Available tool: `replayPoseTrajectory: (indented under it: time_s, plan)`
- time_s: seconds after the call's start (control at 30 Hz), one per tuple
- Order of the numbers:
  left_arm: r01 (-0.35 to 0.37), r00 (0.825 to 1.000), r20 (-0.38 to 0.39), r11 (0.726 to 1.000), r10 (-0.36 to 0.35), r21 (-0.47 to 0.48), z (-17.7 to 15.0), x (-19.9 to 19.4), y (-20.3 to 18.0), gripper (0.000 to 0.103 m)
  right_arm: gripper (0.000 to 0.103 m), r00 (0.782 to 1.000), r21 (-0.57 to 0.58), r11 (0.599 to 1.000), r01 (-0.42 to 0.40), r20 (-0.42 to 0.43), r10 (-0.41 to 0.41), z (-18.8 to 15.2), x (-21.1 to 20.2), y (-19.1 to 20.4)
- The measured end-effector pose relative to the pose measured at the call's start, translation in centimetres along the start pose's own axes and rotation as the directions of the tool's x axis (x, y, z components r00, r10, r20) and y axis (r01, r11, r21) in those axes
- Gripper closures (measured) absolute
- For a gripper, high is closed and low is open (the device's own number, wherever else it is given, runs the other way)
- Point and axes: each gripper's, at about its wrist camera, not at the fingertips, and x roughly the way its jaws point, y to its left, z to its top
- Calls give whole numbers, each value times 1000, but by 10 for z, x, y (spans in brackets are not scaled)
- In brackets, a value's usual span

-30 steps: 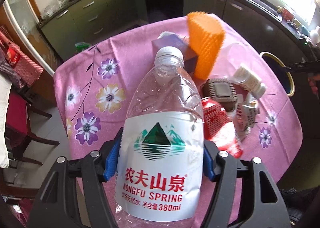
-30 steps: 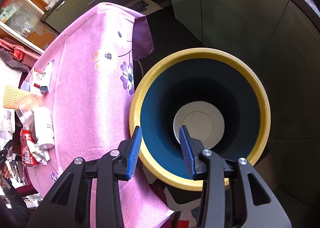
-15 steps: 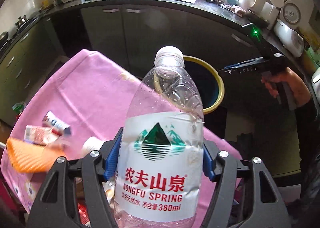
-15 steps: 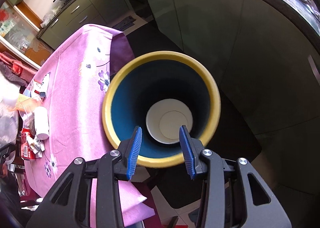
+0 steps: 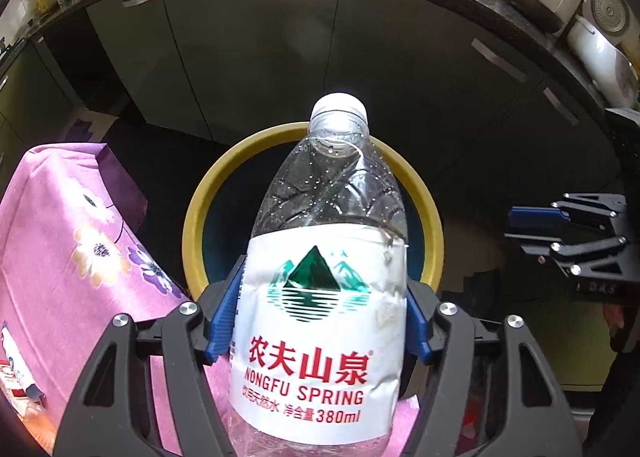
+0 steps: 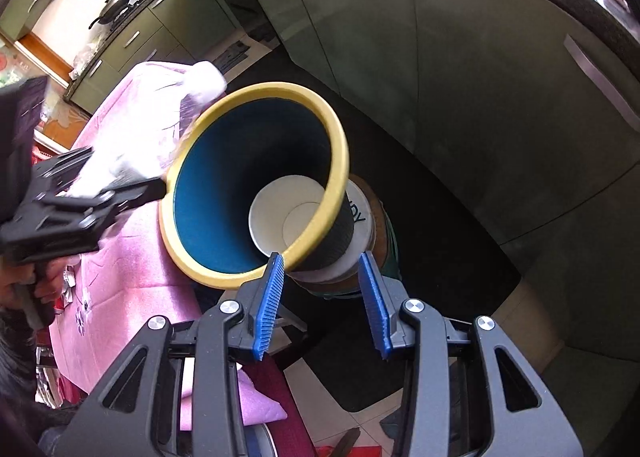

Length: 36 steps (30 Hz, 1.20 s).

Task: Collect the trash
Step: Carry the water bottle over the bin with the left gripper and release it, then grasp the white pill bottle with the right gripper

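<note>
Clear plastic Nongfu Spring water bottle (image 5: 320, 297), cap on, clamped at the label by the left gripper (image 5: 318, 321), blue pads pressed to both sides. Held neck-forward just over the yellow-rimmed trash bin (image 5: 312, 209) ahead, presumably so a release drops it inside. Right gripper (image 6: 322, 305) empty, jaws apart, hanging just short of the bin's near rim (image 6: 256, 185), apparently clear of the drop. White paper cup (image 6: 288, 217) already at the bottom, possibly. Pink floral tablecloth (image 5: 60, 241) off to the left.
</note>
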Motion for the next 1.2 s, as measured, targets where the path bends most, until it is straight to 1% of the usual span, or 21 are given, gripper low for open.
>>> replayPoseTrajectory:
  time_s: [0.07, 0.13, 0.17, 0.27, 0.33, 0.4, 0.47, 0.53, 0.6, 0.7, 0.73, 0.8, 0.87, 0.93, 1.0, 1.13, 1.2]
  plan:
    - [-24, 1000, 13, 1000, 24, -3, 4, 5, -3, 26, 62, 1000, 3, 1000, -3, -4, 3, -2, 1, -4]
    - [-65, 997, 42, 998, 65, 3, 8, 4, -3, 21, 61, 1000, 2, 1000, -5, -6, 5, -3, 2, -4]
    - [-64, 997, 52, 998, 64, 4, 6, -2, -2, 19, 61, 1000, 0, 1000, -6, -7, 6, -3, 3, -3]
    - [-40, 997, 69, 999, 40, -4, 1, -21, 7, 19, 61, 1000, -10, 1000, -12, -3, 12, -2, 3, 1]
    - [-15, 996, 86, 1000, 15, -7, -10, -40, 13, 19, 61, 1000, -20, 1000, -16, -1, 16, -1, 2, 7]
    - [7, 993, 119, 1000, -5, -15, -26, -63, 19, 18, 61, 1000, -36, 999, -24, -3, 24, -2, 4, 16]
    - [32, 986, 164, 999, -25, -37, -46, -88, 28, 14, 61, 1000, -59, 998, -27, -8, 27, -2, 6, 29]
    - [52, 976, 212, 997, -38, -61, -69, -114, 38, 13, 60, 999, -85, 996, -33, -15, 32, -3, 9, 48]
    - [59, 965, 259, 994, -34, -90, -96, -139, 51, 12, 60, 999, -116, 992, -41, -22, 38, -1, 11, 64]
    - [75, 945, 326, 986, -23, -149, -140, -176, 76, 10, 57, 998, -182, 982, -60, -35, 54, -2, 17, 100]
    - [76, 936, 352, 982, -11, -174, -157, -189, 84, 10, 56, 997, -211, 975, -70, -41, 63, -2, 20, 116]
    - [53, 918, 395, 973, 40, -222, -188, -211, 102, 8, 56, 995, -274, 957, -95, -58, 83, -2, 26, 148]
    - [2, 895, 429, 958, 126, -286, -218, -233, 120, 7, 54, 992, -339, 933, -123, -78, 102, -2, 33, 185]
    - [-61, 871, 439, 936, 219, -346, -245, -252, 137, 7, 51, 987, -407, 900, -157, -104, 126, -3, 41, 224]
    - [-95, 855, 435, 911, 281, -401, -267, -265, 153, 7, 51, 981, -456, 870, -188, -130, 144, -4, 48, 258]
    - [-108, 843, 419, 868, 339, -485, -305, -281, 181, 7, 51, 967, -530, 811, -248, -186, 174, -6, 64, 328]
    - [-111, 837, 414, 851, 359, -513, -322, -285, 193, 7, 51, 964, -558, 790, -255, -207, 165, -5, 73, 353]
